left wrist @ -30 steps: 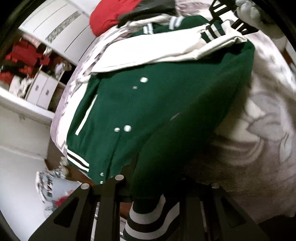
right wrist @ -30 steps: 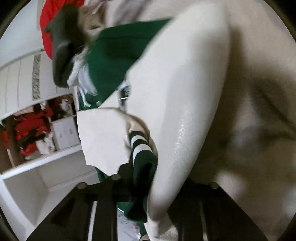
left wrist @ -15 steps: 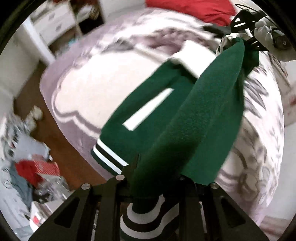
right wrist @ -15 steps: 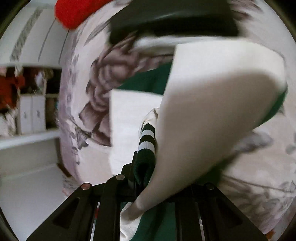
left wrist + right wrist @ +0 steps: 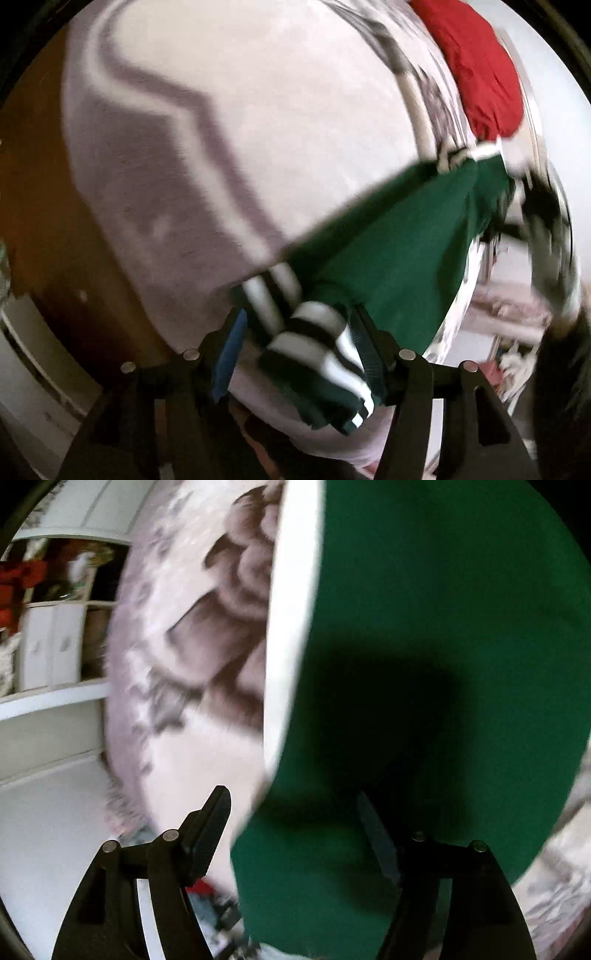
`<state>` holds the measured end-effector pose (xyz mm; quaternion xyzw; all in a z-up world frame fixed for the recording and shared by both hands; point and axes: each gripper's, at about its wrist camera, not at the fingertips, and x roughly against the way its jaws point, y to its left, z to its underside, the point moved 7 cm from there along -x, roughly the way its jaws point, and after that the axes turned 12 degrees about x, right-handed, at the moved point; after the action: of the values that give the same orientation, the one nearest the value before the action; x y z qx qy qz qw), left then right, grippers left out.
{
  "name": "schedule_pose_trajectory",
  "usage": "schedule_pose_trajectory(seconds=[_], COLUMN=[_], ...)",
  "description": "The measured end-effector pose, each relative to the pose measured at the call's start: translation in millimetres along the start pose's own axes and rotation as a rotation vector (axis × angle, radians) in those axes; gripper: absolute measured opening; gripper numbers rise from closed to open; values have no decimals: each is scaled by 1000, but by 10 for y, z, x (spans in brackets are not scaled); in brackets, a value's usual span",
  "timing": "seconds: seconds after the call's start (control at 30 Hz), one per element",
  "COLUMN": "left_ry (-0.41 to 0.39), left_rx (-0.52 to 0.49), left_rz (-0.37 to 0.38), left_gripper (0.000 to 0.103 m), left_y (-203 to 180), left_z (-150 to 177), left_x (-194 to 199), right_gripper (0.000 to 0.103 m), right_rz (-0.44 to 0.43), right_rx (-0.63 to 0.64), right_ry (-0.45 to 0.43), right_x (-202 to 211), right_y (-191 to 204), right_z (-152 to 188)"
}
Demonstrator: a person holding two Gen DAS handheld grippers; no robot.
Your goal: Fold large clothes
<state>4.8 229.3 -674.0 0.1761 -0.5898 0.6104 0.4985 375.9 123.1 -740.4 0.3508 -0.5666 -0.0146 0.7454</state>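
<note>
Left tool (image 5: 306, 345), fingers spread apart with the black-and-white striped ribbed hem (image 5: 314, 332) of the dark green felt varsity jacket (image 5: 391, 254) lying between them, against the right finger more than the left; whether any pressure is on the cloth cannot be told from this view. Right tool (image 5: 295, 823), fingers wide apart and gripping nothing, although the green jacket body (image 5: 424, 627) with its white sleeve (image 5: 291, 609) drapes over the right finger and fills most of the view. The jacket hangs stretched between the two tools above the bed, which is covered by a pale pink blanket with a grey floral pattern (image 5: 229, 122); a red cloth bundle (image 5: 480, 70) lies at the far end of the bed, and white shelving (image 5: 48, 642) stands beyond it. Probable risks: with both tools apparently released, the heavy felt may slide off under its own weight and land bunched rather than flat; the sleeve may fall beneath the body, spoiling the fold; cloth snagged on a finger may be dragged askew as the tool retreats
</note>
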Motion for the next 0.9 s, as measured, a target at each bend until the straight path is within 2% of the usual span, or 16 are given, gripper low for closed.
schedule_pose_trajectory(seconds=[0.1,0.17,0.23,0.27,0.3,0.33,0.43,0.47,0.5,0.53,0.6,0.7,0.73,0.8,0.87,0.9], left_ry=[18,53,55,21,-6,-25,-72,-85,-96,-108,-137,-110,-80,-52,-35,-42], left_rx=[54,22,-44,-100,-133,-166,-176,-177,-175,-175,-178,-129,-101,-59,-75,-100], left_rz=[38,31,-14,-56,-74,-80,-77,-76,-79,-84,-103,-136,-138,-123,-122,-131], left_gripper=[56,56,55,46,33,11,6,5,5,5,5,6,11,12,16,18], left_y=[8,-108,-193,-249,-252,-291,-316,-319,-330,-342,-339,-88,38,112,3,-48], left_z=[-75,-18,40,73,106,126,137,134,136,133,78,-97,-147,-171,-142,-121], left_x=[18,-115,-219,-278,-242,-252,-168,-121,-68,-9,74,-111,-235,-272,-122,-51], right_gripper=[73,73,73,73,73,73,73,73,56,34,24,23,23,27,40,55], right_rz=[5,16,0,-25,-43,-43,-109,-167,-200,-200,-227,-198,-198,-205,-283,-296], right_rx=[1,-37,-90,-127,-162,-192,-258,-294,-315,-329,-342,-261,-262,-266,-293,-291], right_ry=[4,19,53,88,125,145,224,228,216,181,145,127,139,161,178,168], right_x=[141,117,-40,-180,-342,-454,-878,-1003,-1048,-1061,-1035,-1016,-1074,-1203,-1134,-1072], right_y=[-177,-366,-531,-602,-682,-750,-855,-839,-815,-797,-679,-541,-565,-638,-659,-659], right_z=[702,1262,1825,2152,2469,2687,3306,3474,3533,3602,3656,3685,3701,3656,3662,3678])
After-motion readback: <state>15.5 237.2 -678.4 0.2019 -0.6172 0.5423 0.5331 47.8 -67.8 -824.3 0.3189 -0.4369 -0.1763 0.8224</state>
